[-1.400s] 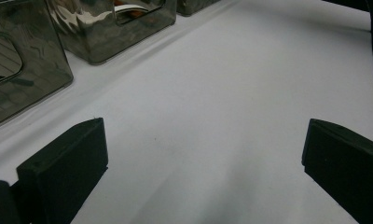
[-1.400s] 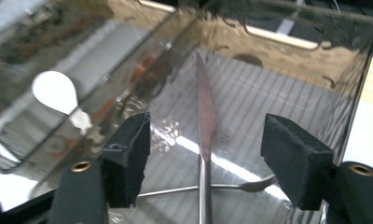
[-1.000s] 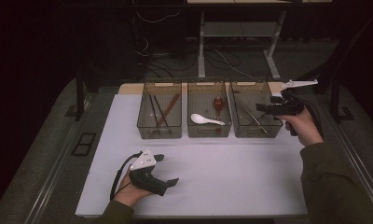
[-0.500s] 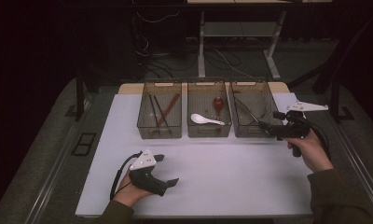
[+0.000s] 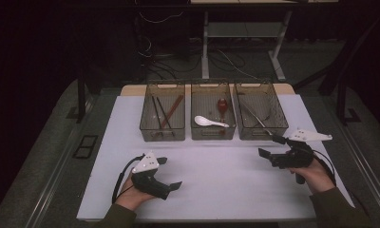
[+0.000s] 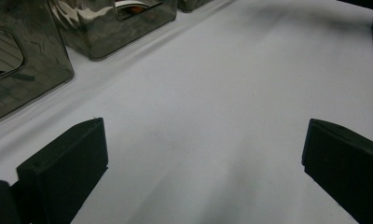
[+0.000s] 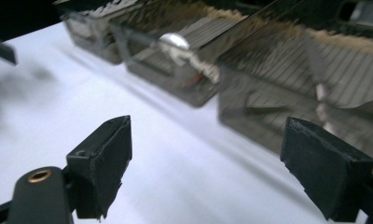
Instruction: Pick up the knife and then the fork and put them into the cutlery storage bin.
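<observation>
So the big change is the right gripper (image 5: 270,146). A second back it was up over the right-hand bin (image 5: 261,110), level with its far end. Now it's come down and toward the person, sitting low over the white table top (image 5: 216,175) just off the bin's near right corner. Its jaws are spread wide with nothing between them, and they point left across the table. In the right gripper view (image 7: 222,168) you can see bare white surface between the two black pads, with the bins just beyond, a bit blurred.

The left gripper (image 5: 171,173) hasn't budged at all: same spot near the front left of the table, hand wrapped around it, jaws gaping and empty. The left gripper view (image 6: 201,168) shows plain table between the pads.

Bins look the same as before. The left bin (image 5: 163,116) has the dark and reddish sticks (image 5: 162,114), the middle bin (image 5: 213,114) has the white spoon (image 5: 208,122) and a small red thing (image 5: 222,104) behind it, and the right-hand bin holds something long and metallic (image 5: 253,116); can't tell exactly what it is.
</observation>
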`<state>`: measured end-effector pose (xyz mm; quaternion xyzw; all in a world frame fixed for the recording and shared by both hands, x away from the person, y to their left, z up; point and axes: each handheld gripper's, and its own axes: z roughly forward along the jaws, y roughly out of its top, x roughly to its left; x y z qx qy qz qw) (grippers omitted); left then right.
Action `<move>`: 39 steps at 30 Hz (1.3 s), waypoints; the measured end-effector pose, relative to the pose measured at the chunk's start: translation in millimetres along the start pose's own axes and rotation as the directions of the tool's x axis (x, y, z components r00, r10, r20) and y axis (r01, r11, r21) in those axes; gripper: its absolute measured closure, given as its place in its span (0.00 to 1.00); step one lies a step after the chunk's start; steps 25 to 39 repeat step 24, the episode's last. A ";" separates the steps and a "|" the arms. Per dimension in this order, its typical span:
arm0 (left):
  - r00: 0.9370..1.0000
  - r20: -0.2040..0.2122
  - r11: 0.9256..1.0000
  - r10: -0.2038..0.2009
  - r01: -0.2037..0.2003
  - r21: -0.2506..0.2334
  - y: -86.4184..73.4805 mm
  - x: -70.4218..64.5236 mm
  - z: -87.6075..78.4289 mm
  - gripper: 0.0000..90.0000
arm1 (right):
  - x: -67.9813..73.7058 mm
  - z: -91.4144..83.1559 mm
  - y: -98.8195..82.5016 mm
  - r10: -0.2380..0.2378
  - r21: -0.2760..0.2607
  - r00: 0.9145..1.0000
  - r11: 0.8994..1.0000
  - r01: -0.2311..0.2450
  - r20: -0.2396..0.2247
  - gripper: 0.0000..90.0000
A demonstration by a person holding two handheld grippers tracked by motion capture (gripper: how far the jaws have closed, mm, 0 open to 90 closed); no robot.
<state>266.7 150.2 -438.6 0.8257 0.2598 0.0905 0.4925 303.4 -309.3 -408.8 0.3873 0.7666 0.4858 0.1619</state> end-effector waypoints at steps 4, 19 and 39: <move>1.000 0.001 1.000 0.001 -0.001 0.002 0.2 0.0 0.3 0.00 | 9.3 0.3 -13.9 0.006 0.017 1.000 1.000 -0.006 -0.031 0.18; 1.000 -0.001 1.000 0.006 -0.006 0.007 0.0 -0.2 -0.4 0.00 | 28.6 -6.3 -49.0 -0.011 0.075 0.996 0.997 0.018 -0.090 0.18; 1.000 -0.002 1.000 0.005 -0.005 0.006 -0.1 -0.3 -0.3 0.00 | 26.5 -6.6 -49.7 -0.010 0.072 0.996 0.997 0.016 -0.087 0.18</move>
